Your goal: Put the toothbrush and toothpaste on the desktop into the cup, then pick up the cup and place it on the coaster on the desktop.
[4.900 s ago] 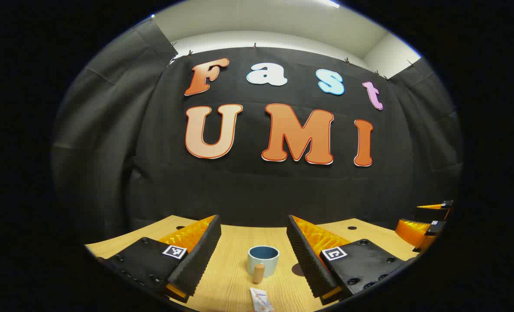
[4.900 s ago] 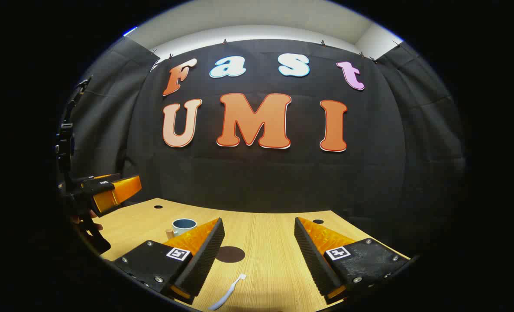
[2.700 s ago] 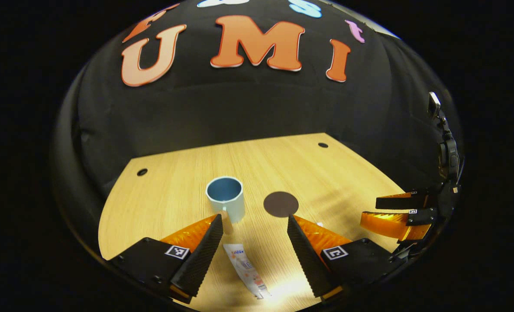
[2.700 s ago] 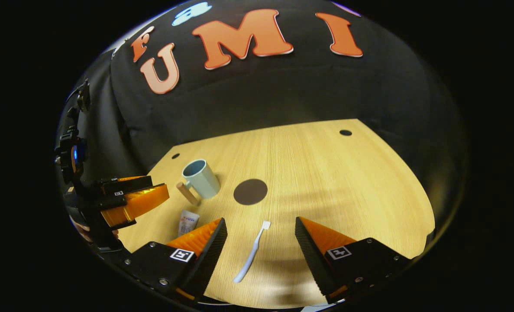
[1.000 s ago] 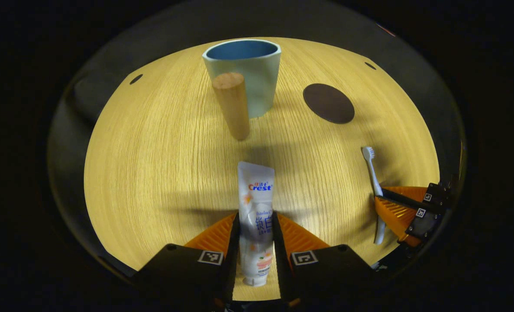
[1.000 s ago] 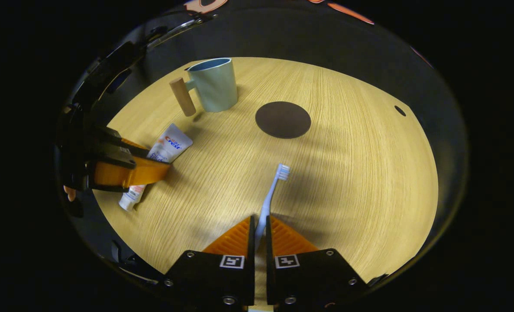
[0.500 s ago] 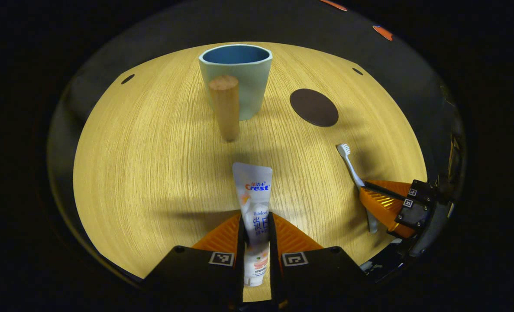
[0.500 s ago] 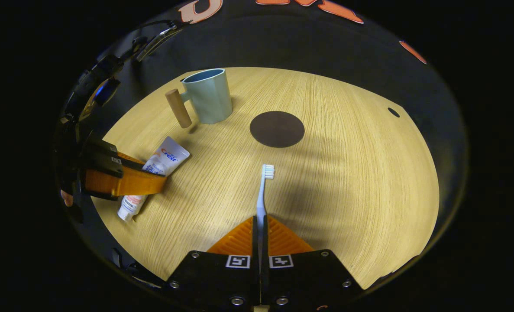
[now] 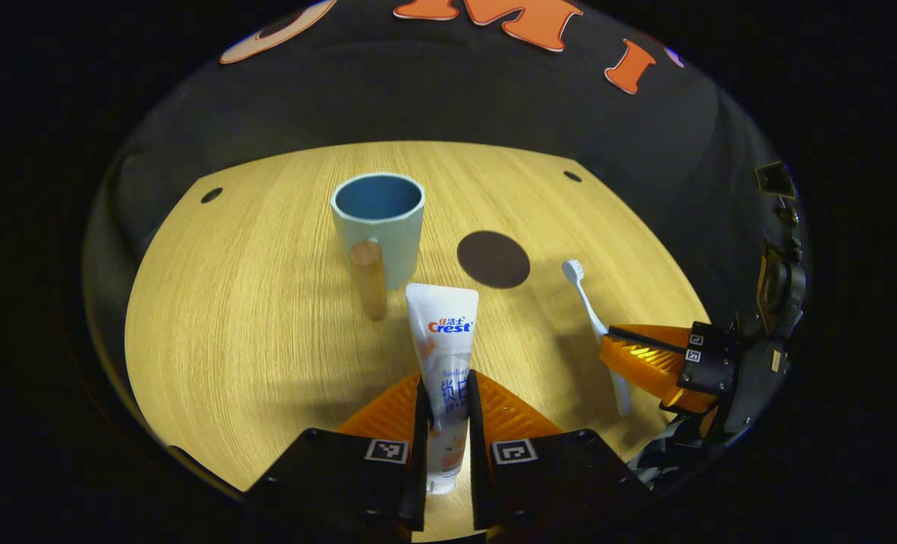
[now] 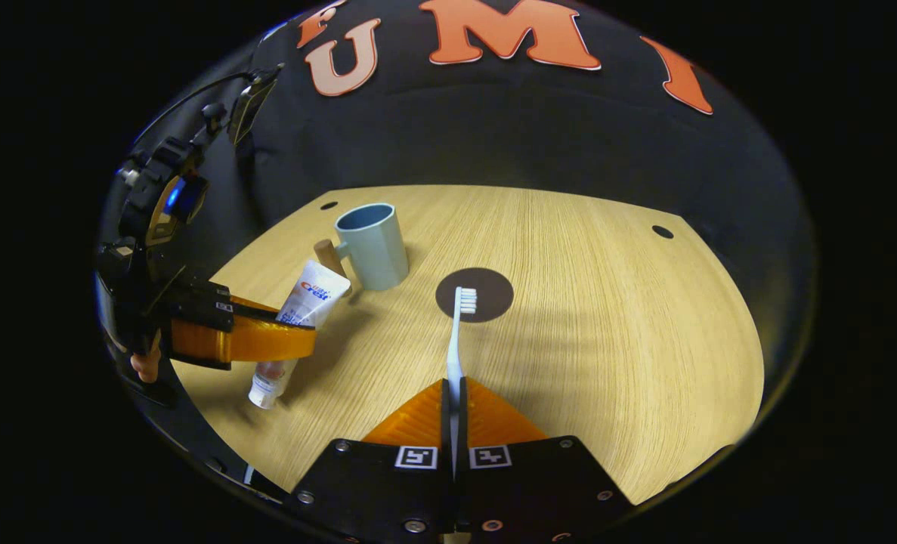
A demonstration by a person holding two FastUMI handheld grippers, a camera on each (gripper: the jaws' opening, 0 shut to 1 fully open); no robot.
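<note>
Right, toothpaste (image 9: pixel 443 355) sits pinched between the left gripper (image 9: pixel 445 408) fingers, crimped end pointing at 12 toward the cup (image 9: pixel 378 223), cap end at 6 half tucked between the fingers. In the right gripper view the same tube (image 10: pixel 301 317) hangs tilted, cap down, clear of the desktop (image 10: pixel 607 317); its middle is hidden behind the left gripper's (image 10: pixel 267 340) near finger. Toothbrush (image 10: pixel 457 340) is clamped by the right gripper (image 10: pixel 454 412), jaws pressed onto the handle, bristles at 12 overlapping the coaster (image 10: pixel 486 293) in that view; can't tell how high above it. Handle's lower part is lost between the fingers. In the left gripper view the brush (image 9: pixel 592 310) shows at 3, held by the right gripper (image 9: pixel 629 355), tail end poking out below. Cup stands upright on the desktop, mouth open; its wooden handle (image 9: pixel 368 278) faces the left gripper and reads blurry. Coaster (image 9: pixel 493 259) lies flat just beside the cup at its 3. A bit of hand (image 10: pixel 146 366) at 9, mostly cut off.
</note>
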